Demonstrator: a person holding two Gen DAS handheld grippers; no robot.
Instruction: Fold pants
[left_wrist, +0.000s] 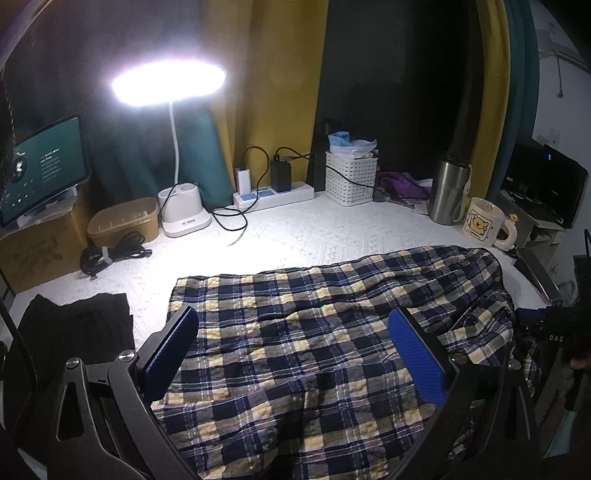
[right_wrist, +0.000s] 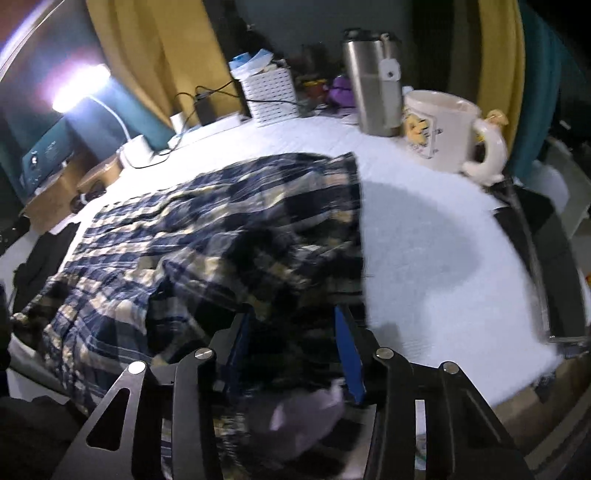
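Blue, yellow and white plaid pants (left_wrist: 332, 291) lie spread across the white textured table cover (left_wrist: 295, 236). My left gripper (left_wrist: 294, 317) hovers over their near left part, jaws wide apart, with nothing pinched between the blue pads (left_wrist: 417, 362). In the blurred right wrist view the pants (right_wrist: 184, 229) are bunched at their right end. My right gripper (right_wrist: 291, 328) has its jaws narrowed there, and the plaid cloth fills the gap between them. A pale patch of cloth (right_wrist: 306, 410) shows just below the jaws.
A cartoon mug (left_wrist: 484, 221) and a steel tumbler (left_wrist: 450, 192) stand at the back right. A white basket (left_wrist: 351, 177), a power strip (left_wrist: 273, 195) with chargers, a lit desk lamp (left_wrist: 170, 83) and a tablet (left_wrist: 40, 170) line the back. A black cloth (left_wrist: 74, 325) lies front left.
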